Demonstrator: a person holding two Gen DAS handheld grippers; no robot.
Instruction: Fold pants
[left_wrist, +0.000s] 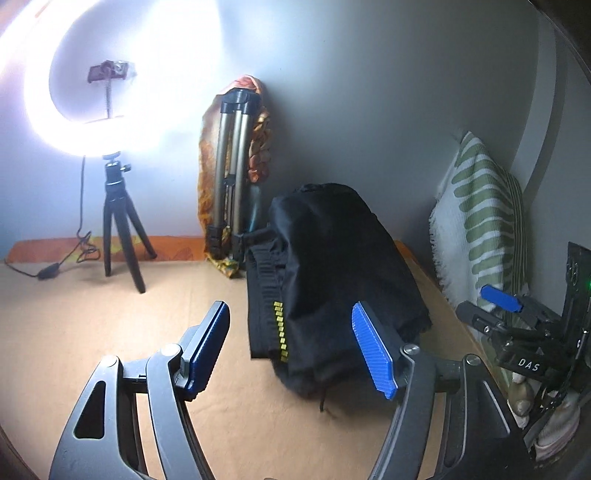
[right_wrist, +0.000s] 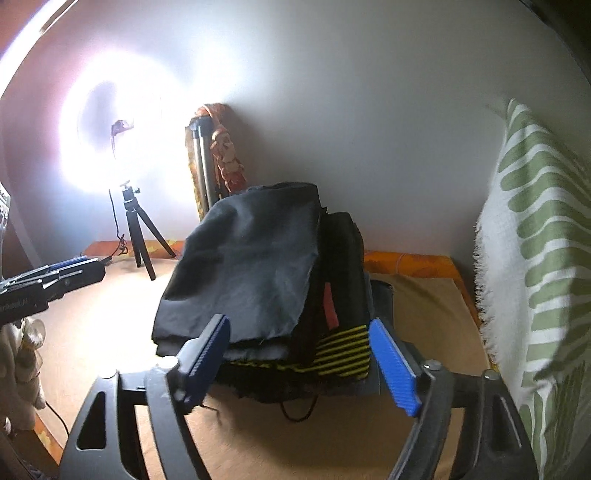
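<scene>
Closest in, both claws are empty. The left claw (left_wrist: 291, 350) has its 2 blue pads spread apart with nothing between them, and the right claw (right_wrist: 299, 363) is spread wide too, just short of the bundle, pads not pressing on anything.

Right past them sit the pants (right_wrist: 266, 280), already stacked into a chunky folded bundle on the tan surface of the desk (left_wrist: 92, 332), toward its right side, near the striped pillow (right_wrist: 546, 258). I'd say the folding is basically finished.

Handling-wise: thin black fabric, soft and floppy, looks light. It won't hold shape by itself, so lifting 1 corner would probably let the top layers slide off. The top flap looks smooth and maybe a bit slippery. The yellow-striped waistband (right_wrist: 343, 350) is ribbed elastic, thicker and grippier, so that's where I'd pinch, or clamp through all the layers at the near edge with both claws. There's a drawstring (right_wrist: 299, 410) dangling out the front that could snag.

Further back, a folded tripod (left_wrist: 232, 177) leans on the wall, and a ring light (left_wrist: 122, 206) on a small stand blazes away on the left.
</scene>
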